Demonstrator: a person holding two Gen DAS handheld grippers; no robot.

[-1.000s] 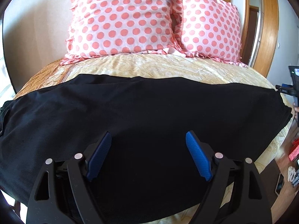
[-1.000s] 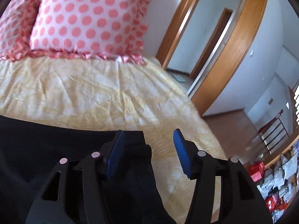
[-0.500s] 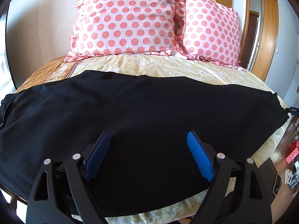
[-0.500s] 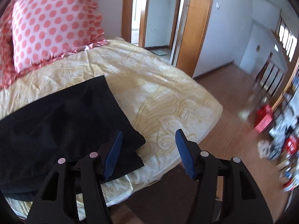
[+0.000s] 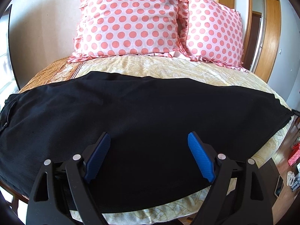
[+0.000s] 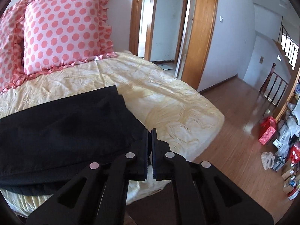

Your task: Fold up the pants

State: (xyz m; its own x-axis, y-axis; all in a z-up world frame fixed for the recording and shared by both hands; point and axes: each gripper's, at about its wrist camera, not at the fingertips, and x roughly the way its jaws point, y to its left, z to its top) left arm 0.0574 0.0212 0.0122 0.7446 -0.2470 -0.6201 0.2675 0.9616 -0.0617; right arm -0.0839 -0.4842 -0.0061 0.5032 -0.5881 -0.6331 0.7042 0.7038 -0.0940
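Black pants [image 5: 150, 112] lie flat across a yellow bedcover [image 5: 168, 71], waistband to the left and leg ends to the right. My left gripper [image 5: 148, 134] hovers open over the middle of the pants near their front edge, with nothing between its blue pads [image 5: 198, 157]. In the right wrist view the leg ends of the pants [image 6: 65, 131] lie in stacked layers. There my right gripper [image 6: 149, 130] is shut, pinching the near right corner of the hem at the bed's edge.
Two pink polka-dot pillows [image 5: 131, 18] [image 5: 211, 31] lean on the wall behind the pants. Right of the bed is wooden floor [image 6: 234, 112], an open doorway with a wooden frame [image 6: 202, 28], and bags and clutter [image 6: 281, 140] along the far right.
My right gripper swung to the hem corner at the bed's edge and its jaws closed on it. The left gripper stayed open over the pants, hardly moving.
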